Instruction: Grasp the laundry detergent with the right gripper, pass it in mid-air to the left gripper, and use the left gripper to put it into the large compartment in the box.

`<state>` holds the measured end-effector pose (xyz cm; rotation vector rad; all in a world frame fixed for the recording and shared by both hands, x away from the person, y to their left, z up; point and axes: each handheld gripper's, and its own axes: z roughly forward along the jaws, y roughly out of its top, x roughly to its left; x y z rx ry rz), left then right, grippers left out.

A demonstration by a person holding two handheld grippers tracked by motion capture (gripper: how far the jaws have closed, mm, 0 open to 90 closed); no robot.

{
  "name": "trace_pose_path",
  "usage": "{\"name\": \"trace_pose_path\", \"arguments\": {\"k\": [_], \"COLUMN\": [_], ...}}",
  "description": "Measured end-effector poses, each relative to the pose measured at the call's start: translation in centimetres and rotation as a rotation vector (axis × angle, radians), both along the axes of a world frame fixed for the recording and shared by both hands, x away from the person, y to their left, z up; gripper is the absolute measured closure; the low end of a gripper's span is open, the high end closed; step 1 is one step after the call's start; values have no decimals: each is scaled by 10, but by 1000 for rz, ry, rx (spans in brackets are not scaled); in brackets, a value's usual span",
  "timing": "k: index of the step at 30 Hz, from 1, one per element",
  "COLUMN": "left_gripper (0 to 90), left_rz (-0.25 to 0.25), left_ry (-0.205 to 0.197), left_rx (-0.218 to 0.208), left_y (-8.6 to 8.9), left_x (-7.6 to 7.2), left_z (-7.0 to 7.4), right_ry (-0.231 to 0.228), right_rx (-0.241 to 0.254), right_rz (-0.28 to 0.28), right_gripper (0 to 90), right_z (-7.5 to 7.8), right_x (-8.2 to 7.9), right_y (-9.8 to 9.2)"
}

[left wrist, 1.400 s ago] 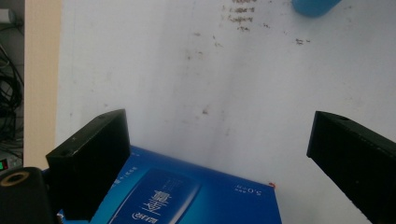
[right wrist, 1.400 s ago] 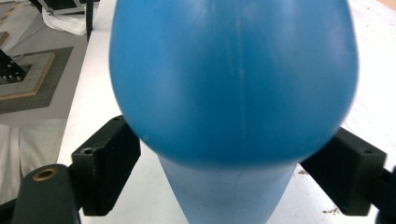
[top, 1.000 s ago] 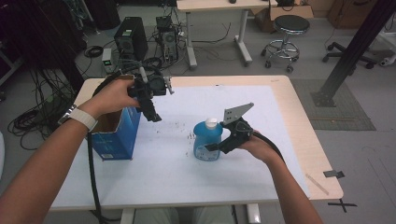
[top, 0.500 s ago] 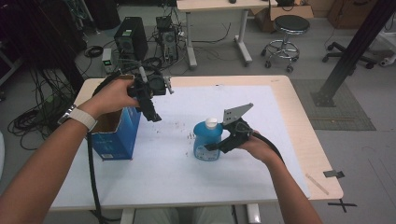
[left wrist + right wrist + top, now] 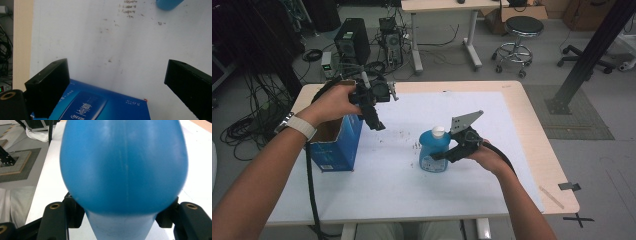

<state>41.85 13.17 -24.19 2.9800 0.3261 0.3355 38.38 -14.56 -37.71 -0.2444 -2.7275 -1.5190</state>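
Observation:
A blue bottle [image 5: 432, 154] with a white cap [image 5: 439, 131] stands upright near the middle of the white mat [image 5: 412, 200]. My right gripper [image 5: 443, 155] reaches it from the right. Its jaws have just been closing and now press on both sides of the blue bottle [image 5: 125, 165] low on its body. An open blue cardboard box [image 5: 337, 142] stands at the left of the mat. Held in the air over the box's right edge, my left gripper [image 5: 374, 122] points down. In the left gripper view it [image 5: 120, 82] is open with nothing between its jaws, above the box [image 5: 100, 105].
Dark specks [image 5: 404, 134] dot the mat left of the bottle. Behind the table are computer towers [image 5: 352, 42], floor cables, another desk and a stool [image 5: 517, 30]. A black post [image 5: 587, 55] stands at the right. A cable hangs down from the left gripper past the table's front edge.
The right gripper's jaws have drawn in against the bottle. Both hands, the bottle and the box stay where they were.

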Motion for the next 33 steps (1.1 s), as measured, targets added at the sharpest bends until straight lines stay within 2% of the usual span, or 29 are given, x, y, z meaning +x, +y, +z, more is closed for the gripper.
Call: {"name": "trace_pose_path", "arguments": {"k": [6, 15, 19, 27, 31, 33], "left_gripper": [66, 67, 67, 67, 68, 68], "left_rz": [2, 5, 9, 3, -8, -16], "left_ry": [-1, -8, -11, -16, -14, -15], "left_rx": [1, -10, -12, -24, -51, -41], "left_y": [0, 0, 0, -2, -7, -8], "left_x": [0, -1, -2, -6, -11, -14], "left_z": [0, 1, 2, 8, 12, 13], "right_ry": [-8, -79, -67, -77, -83, -83], "right_rx": [-2, -3, -2, 15, -3, -11], "right_rz": [1, 2, 6, 25, 32, 36], "right_gripper": [405, 437, 439, 439, 439, 439], "right_z": [0, 2, 4, 22, 31, 35], "right_x": [0, -4, -5, -11, -13, -14], "right_y": [0, 1, 0, 0, 5, 6]}}
